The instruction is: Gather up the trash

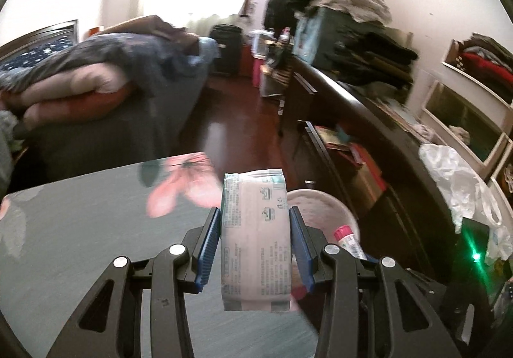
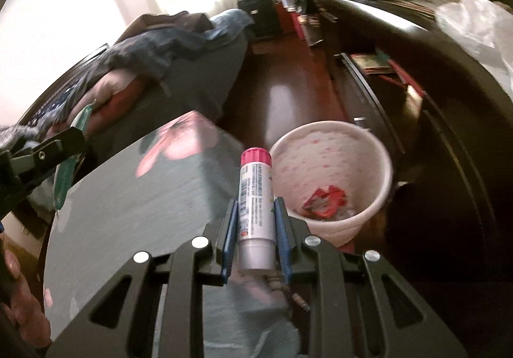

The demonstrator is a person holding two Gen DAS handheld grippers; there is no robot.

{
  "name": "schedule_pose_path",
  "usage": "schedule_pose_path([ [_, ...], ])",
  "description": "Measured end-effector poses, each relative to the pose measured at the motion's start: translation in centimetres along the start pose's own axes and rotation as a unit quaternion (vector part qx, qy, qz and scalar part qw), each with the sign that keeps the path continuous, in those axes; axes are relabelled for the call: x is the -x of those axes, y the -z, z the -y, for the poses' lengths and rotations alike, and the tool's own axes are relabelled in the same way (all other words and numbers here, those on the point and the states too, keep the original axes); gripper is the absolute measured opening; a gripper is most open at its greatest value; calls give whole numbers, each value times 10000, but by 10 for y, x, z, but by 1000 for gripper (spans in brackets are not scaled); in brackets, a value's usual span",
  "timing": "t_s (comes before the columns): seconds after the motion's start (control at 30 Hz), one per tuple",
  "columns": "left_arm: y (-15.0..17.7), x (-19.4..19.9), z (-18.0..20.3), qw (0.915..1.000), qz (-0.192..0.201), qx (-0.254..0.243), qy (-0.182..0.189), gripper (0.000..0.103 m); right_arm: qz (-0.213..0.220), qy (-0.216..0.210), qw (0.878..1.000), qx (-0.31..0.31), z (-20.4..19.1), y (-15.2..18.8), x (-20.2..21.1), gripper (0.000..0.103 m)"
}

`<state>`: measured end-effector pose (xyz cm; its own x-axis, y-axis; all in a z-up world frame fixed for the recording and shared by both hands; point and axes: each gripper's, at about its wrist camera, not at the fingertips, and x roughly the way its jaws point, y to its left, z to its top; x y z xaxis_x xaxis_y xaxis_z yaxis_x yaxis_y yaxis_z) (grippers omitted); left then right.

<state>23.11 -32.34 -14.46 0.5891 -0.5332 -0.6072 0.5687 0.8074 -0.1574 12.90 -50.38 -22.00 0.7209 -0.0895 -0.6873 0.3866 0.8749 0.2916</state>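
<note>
My left gripper (image 1: 255, 213) is shut on a flat tissue pack (image 1: 256, 242) with green printed ends, held above the edge of a grey table (image 1: 96, 229) with pink flower print. My right gripper (image 2: 255, 204) is shut on a white tube (image 2: 255, 207) with a pink cap pointing forward. A white waste bin (image 2: 333, 185) stands on the floor just right of the table and ahead of the right gripper, with red wrappers (image 2: 323, 201) in its bottom. In the left wrist view the bin (image 1: 323, 207) shows behind the pack, with the pink-capped tube (image 1: 348, 237) over it.
A bed (image 1: 105, 92) piled with bedding lies left. A long dark cabinet (image 1: 368, 120) runs along the right, carrying folded clothes and a white plastic bag (image 1: 455, 178). Glossy wood floor (image 2: 288, 95) stretches between them. The left gripper's body (image 2: 41, 153) shows at the right view's left edge.
</note>
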Motion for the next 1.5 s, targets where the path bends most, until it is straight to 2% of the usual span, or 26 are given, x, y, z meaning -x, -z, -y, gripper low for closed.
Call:
schedule_pose_path([
  [0.33, -23, -73, 58, 9983, -283, -308, 394, 43, 166, 415, 9986, -283, 61, -26, -25, 24],
  [0.63, -26, -132, 86, 9963, -558, -481, 448, 45, 203, 638, 9972, -323, 91, -42, -62, 26],
  [0.67, -26, -138, 86, 9962, -581, -472, 441, 47, 248, 663, 9970, -298, 93, -44, -67, 26],
  [0.7, -26, -144, 86, 9963, -600, -459, 420, 52, 267, 679, 9969, -284, 95, -46, -71, 34],
  [0.73, -27, -150, 86, 9963, -639, -427, 388, 66, 245, 709, 9968, -285, 98, -48, -77, 43],
  [0.77, -27, -154, 85, 9966, -630, -379, 378, 78, 241, 752, 9964, -304, 100, -48, -80, 44],
  [0.8, -27, -156, 83, 9972, -578, -319, 352, 80, 257, 810, 9959, -322, 103, -48, -82, 44],
  [0.9, -26, -156, 78, 9974, -550, -256, 386, 84, 204, 882, 9954, -315, 108, -45, -85, 46],
  [1.0, -24, -153, 72, 9981, -508, -205, 272, 86, 171, 959, 9949, -265, 106, -38, -85, 53],
  [1.13, -20, -143, 64, 9983, -510, -90, 249, 86, 68, 940, 9954, -181, 98, -30, -84, 54],
  [1.27, -17, -122, 58, 9991, -391, -151, 91, 86, 65, 979, 9952, -77, 84, -23, -72, 65],
  [1.5, -8, -62, 31, 9994, 8, -147, -311, 92, 167, 937, 9953, 155, 43, -12, -37, 89],
])
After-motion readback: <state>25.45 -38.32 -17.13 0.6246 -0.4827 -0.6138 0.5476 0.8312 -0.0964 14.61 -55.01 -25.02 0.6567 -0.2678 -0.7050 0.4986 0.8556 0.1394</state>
